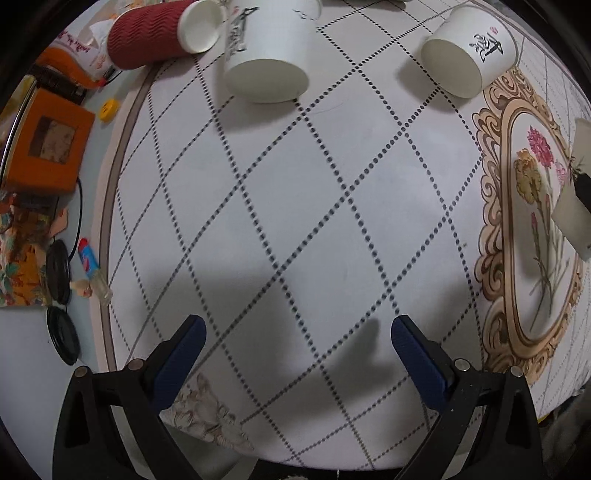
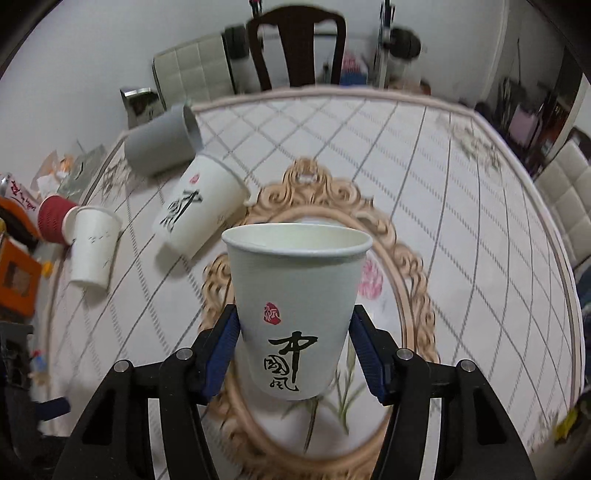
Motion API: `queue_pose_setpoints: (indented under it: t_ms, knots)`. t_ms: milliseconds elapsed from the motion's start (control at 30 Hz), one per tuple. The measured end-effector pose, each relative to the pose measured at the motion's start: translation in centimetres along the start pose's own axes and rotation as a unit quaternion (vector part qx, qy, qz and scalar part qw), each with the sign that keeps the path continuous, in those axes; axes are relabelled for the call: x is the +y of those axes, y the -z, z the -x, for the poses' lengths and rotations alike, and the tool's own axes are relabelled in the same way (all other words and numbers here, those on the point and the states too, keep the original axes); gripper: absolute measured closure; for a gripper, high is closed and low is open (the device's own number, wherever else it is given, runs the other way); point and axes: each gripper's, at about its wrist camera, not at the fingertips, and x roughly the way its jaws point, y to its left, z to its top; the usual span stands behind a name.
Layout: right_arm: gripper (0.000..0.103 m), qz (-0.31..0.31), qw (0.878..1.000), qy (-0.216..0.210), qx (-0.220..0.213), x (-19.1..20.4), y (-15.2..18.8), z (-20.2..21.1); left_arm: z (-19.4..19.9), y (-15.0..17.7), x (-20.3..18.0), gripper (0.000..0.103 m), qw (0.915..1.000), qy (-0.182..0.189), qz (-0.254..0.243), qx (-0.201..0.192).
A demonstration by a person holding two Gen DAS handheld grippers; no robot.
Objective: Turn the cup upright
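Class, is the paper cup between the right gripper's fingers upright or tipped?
Upright: the paper cup has its open rim on top and its base below, with the right gripper clamped on its sides.

soft indoor light, blurred edges (fisheye warp).

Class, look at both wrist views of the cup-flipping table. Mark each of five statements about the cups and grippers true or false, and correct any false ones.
1. The right gripper holds a white paper cup with its mouth upward. True.
2. The left gripper is clamped on a cup. False: its jaws stand open with only the tablecloth between them.
3. The red ribbed cup stands upright. False: it lies on its side.
4. A grey cup lies on its side near the table's far left edge. True.
5. The held cup carries no printing. False: it shows black calligraphy and a red seal.
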Motion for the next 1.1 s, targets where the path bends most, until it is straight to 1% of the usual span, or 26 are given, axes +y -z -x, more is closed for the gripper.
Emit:
queue_pose_setpoints:
  t_ms: [33, 100, 133, 200, 300, 367, 400, 433, 600, 700, 800, 900, 967, 1033, 1100]
  knots:
    - [0.041, 0.004, 1.000, 0.005, -0.006, 0.0, 0.0, -0.4, -0.1, -0.2, -0.3, 0.001, 1.0000, -0.002, -0.001, 0.000]
    - [0.041, 0.015, 1.000, 0.015, -0.018, 0.1, 1.2, -0.9, -0.4, -0.4, -0.6, 0.001, 1.0000, -0.005, -0.004, -0.001]
    - [0.041, 0.022, 0.999, 0.015, -0.031, 0.1, 1.5, -0.6, -0.7, -0.5, -1.0, 0.001, 1.0000, -0.006, -0.006, -0.002]
    - [0.040, 0.038, 0.998, 0.020, -0.040, 0.4, 2.2, -0.3, -0.8, -0.4, -1.3, 0.001, 0.9999, -0.007, -0.011, -0.004]
    - [0.039, 0.042, 0.998, 0.023, -0.037, 0.6, 3.0, 0.0, -0.6, -0.1, -1.5, 0.001, 0.9998, -0.009, -0.018, -0.009]
    - [0.039, 0.039, 0.999, 0.022, -0.024, 0.4, 3.3, 0.0, -0.3, 0.2, -1.5, 0.001, 0.9996, -0.008, -0.021, -0.014]
    - [0.038, 0.037, 0.999, 0.021, -0.017, 0.4, 3.4, 0.0, 0.0, 0.4, -1.5, 0.001, 0.9996, -0.008, -0.023, -0.017]
    - [0.030, 0.036, 0.999, 0.024, -0.011, 0.3, 3.6, 0.1, 0.3, 0.7, -1.4, 0.001, 0.9995, -0.008, -0.024, -0.020]
    - [0.017, 0.030, 0.999, 0.030, 0.001, 0.0, 4.5, 1.7, 2.3, 1.5, -1.4, 0.001, 0.9984, -0.008, -0.030, -0.048]
    - [0.014, 0.025, 0.999, 0.034, 0.005, -0.2, 5.1, 3.6, 3.9, 2.2, -1.2, 0.001, 0.9970, -0.006, -0.036, -0.068]
    - [0.007, 0.018, 0.999, 0.041, 0.007, -0.6, 5.7, 5.9, 6.0, 3.2, -1.3, 0.001, 0.9954, 0.000, -0.042, -0.087]
    - [0.000, 0.010, 0.999, 0.052, 0.011, -1.3, 5.9, 8.6, 8.9, 4.8, -1.1, 0.001, 0.9922, 0.008, -0.047, -0.115]
    - [0.000, 0.006, 0.998, 0.058, 0.008, -1.8, 5.7, 10.8, 11.1, 5.6, -1.3, 0.001, 0.9900, 0.016, -0.047, -0.132]
    - [0.000, 0.005, 0.997, 0.071, -0.001, -2.3, 5.5, 13.3, 12.8, 5.6, -0.6, 0.001, 0.9876, 0.020, -0.047, -0.149]
    - [0.000, 0.002, 0.998, 0.068, -0.014, -2.9, 5.2, 16.3, 15.2, 6.7, -0.5, 0.001, 0.9844, 0.029, -0.044, -0.168]
